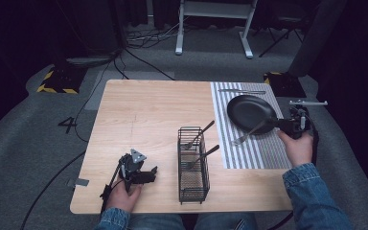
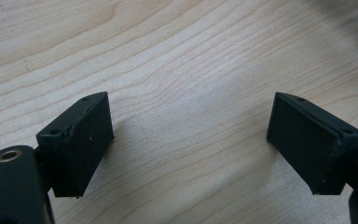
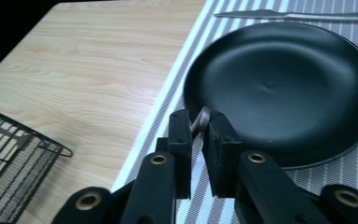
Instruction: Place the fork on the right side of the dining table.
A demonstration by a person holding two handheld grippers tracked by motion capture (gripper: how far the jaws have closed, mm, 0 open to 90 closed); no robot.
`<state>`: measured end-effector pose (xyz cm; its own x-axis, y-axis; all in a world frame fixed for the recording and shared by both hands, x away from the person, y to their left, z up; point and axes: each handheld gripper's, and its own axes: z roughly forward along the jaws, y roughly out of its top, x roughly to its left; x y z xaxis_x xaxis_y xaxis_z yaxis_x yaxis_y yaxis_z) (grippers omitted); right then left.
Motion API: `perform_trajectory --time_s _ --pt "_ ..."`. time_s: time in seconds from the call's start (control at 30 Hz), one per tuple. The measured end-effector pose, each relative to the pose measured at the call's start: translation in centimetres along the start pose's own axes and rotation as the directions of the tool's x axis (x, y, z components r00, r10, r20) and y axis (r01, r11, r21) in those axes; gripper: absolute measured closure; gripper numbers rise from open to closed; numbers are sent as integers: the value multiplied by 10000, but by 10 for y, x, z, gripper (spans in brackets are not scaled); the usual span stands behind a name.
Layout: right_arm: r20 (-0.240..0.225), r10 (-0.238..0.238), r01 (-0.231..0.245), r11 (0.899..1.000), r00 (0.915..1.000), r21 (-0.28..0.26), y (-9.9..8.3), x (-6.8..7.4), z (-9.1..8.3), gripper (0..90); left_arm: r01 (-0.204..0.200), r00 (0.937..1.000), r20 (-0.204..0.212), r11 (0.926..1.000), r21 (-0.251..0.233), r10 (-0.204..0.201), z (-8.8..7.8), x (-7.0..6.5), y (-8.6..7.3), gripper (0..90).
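**Fork set down at the plate's left as place setting takes shape**

On a wooden table (image 1: 143,110), a striped mat (image 1: 249,155) marks the dining spot at the person's right. A wire basket (image 1: 193,184) stands mid-table, within reach of both hands, and serves as the cutlery store. Two forks (image 1: 199,135) lean in it. A black plate (image 1: 249,111) sits on the mat with a knife (image 1: 242,91) beyond its far rim.

The right gripper (image 1: 280,123) reaches across the plate. Its jaws stand narrow around the handle end of a third fork (image 1: 249,132), whose tines touch the mat just left of the plate. Whether the pads grip it cannot be told. The left gripper (image 1: 148,173) rests near the table's front edge, jaws wide and empty, apparently waiting its turn.
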<state>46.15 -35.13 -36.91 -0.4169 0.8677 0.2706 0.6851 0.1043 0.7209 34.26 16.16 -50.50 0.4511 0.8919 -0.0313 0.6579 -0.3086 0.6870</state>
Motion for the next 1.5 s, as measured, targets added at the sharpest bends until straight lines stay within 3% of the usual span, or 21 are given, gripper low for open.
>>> perform_trajectory --time_s 0.23,0.9,1.5 --pt "294 292 -299 9992 9991 256 -3 -14 4 715 1 10000 0 10000 1 -1 0 0 0 144" --pt "634 1007 -1061 9905 9929 874 -20 -50 9 660 3 10000 4 10000 0 -3 0 0 0 144" --pt "655 1513 -1579 9813 9863 1104 -35 -67 14 640 3 10000 5 10000 2 -3 0 0 0 144"
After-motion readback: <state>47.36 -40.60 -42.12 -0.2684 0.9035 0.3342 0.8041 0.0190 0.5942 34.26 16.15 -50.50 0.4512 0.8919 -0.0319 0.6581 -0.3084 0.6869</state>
